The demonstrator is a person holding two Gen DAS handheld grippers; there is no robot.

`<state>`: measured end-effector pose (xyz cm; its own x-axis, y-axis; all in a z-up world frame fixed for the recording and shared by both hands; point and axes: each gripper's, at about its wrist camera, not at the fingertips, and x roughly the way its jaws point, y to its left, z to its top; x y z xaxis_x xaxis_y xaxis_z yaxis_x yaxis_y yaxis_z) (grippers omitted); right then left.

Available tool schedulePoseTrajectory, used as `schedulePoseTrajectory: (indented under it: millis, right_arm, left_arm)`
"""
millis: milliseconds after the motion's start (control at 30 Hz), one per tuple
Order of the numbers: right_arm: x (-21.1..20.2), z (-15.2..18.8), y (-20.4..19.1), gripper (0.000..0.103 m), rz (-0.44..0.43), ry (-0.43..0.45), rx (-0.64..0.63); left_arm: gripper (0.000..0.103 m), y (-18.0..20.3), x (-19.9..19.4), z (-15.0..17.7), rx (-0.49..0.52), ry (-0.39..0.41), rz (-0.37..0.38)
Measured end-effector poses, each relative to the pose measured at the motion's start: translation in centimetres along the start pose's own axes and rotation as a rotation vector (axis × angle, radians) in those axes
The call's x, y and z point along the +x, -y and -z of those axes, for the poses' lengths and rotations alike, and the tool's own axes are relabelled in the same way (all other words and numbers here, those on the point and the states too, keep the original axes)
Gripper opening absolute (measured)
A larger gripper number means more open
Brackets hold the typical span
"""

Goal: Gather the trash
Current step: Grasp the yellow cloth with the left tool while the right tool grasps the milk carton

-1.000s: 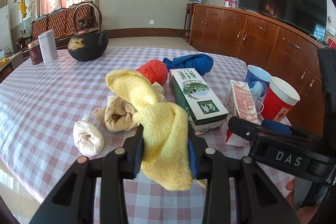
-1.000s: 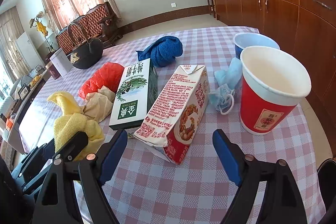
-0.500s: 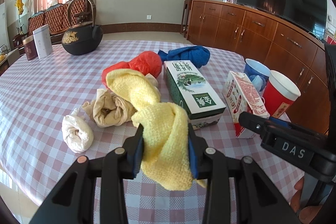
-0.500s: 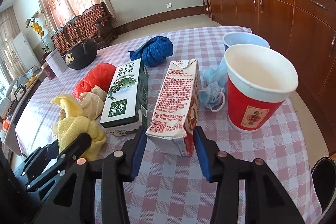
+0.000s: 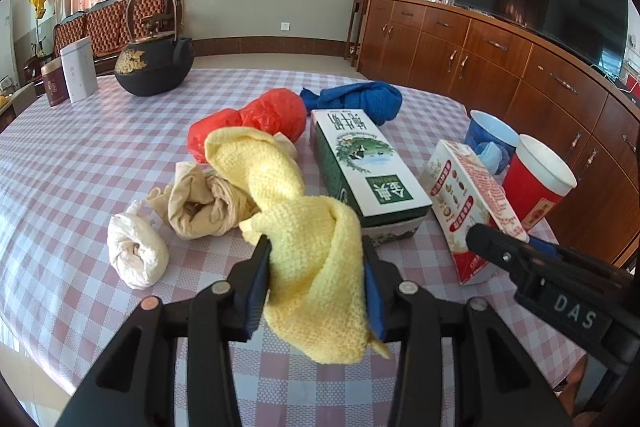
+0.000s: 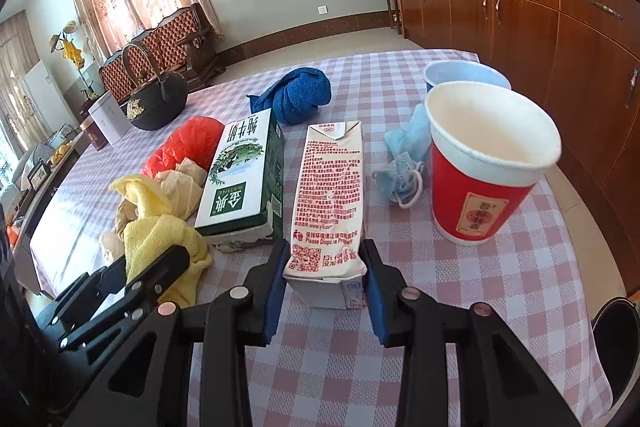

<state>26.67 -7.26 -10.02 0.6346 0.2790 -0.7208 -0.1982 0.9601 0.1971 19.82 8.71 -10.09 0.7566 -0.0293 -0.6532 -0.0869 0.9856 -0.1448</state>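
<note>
Two claws at work: we see each one closed on a separate item over the checked worktop [image 6: 500, 307].
Left claw [image 5: 316, 269]: its blue pads press both sides of the yellow knitted cloth [image 5: 304, 235]; the jaws have just been easing slightly wider, yet the cloth is pinched between them, one end hanging below the pads.
Right claw [image 6: 324, 279]: its jaws have just been closing and now clamp the base of the red-and-white carton [image 6: 330, 195], which lies flat on the worktop.
Carton writing: we read "Please Dispose Properly", small red print and QR codes; the rest is too fine to read.
Right claw label: "DAS" in pale letters on its black body, seen from the left wrist view.
Green box [image 6: 244, 175]: just left of the carton, printed "SATINE" with Chinese characters.
Red paper cup [image 6: 484, 167]: upright, right of the carton, a blue cup [image 6: 464, 75] behind it.
Other trash: beige rag [image 5: 200, 203], white wad [image 5: 136, 251], red plastic bag [image 5: 260, 119], blue cloth [image 5: 360, 101].
Far end: black kettle [image 5: 154, 67] and two tins.
</note>
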Motion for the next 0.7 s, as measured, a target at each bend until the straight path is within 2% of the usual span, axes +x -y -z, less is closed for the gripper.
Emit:
schedulePoseTrajectory:
  millis: [133, 200, 233, 267, 300, 500, 533, 567, 633, 700]
  right_arm:
    - [-1.1, 0.9, 0.4, 0.039, -0.018, -0.013, 0.000]
    - [-1.1, 0.8, 0.5, 0.048, -0.018, -0.018, 0.003]
    - [-1.1, 0.6, 0.5, 0.060, -0.021, -0.016, 0.007]
    - [-1.0, 0.4, 0.6, 0.067, -0.021, -0.011, 0.014]
    - [-0.9, 0.0, 0.6, 0.067, -0.017, -0.008, 0.018]
    - [1.1, -1.5, 0.1, 0.067, -0.011, -0.036, 0.013]
    - [1.4, -1.6, 0.1, 0.064, -0.009, -0.037, 0.014]
    - [1.6, -1.6, 0.0, 0.054, -0.006, -0.038, 0.013]
    - [1.8, -1.6, 0.1, 0.044, -0.001, -0.044, 0.015]
    - [1.8, -1.5, 0.2, 0.042, 0.002, -0.042, 0.015]
  left_arm:
    - [0.047, -0.3, 0.1, 0.0, -0.014, -0.003, 0.002]
    - [0.047, -0.2, 0.2, -0.1, -0.016, -0.004, 0.003]
    - [0.048, -0.2, 0.3, -0.1, -0.016, -0.005, 0.005]
    - [0.048, -0.2, 0.3, -0.2, -0.017, -0.006, 0.006]
    - [0.048, -0.2, 0.4, -0.2, -0.018, -0.006, 0.007]
    - [0.048, -0.1, 0.9, -0.6, -0.024, -0.006, 0.012]
    - [0.048, -0.2, 1.0, -0.6, -0.025, -0.005, 0.015]
    - [0.048, -0.2, 1.0, -0.6, -0.025, -0.005, 0.018]
    - [0.045, -0.3, 1.1, -0.6, -0.029, 0.000, 0.023]
    - [0.042, -0.3, 1.0, -0.5, -0.027, 0.002, 0.025]
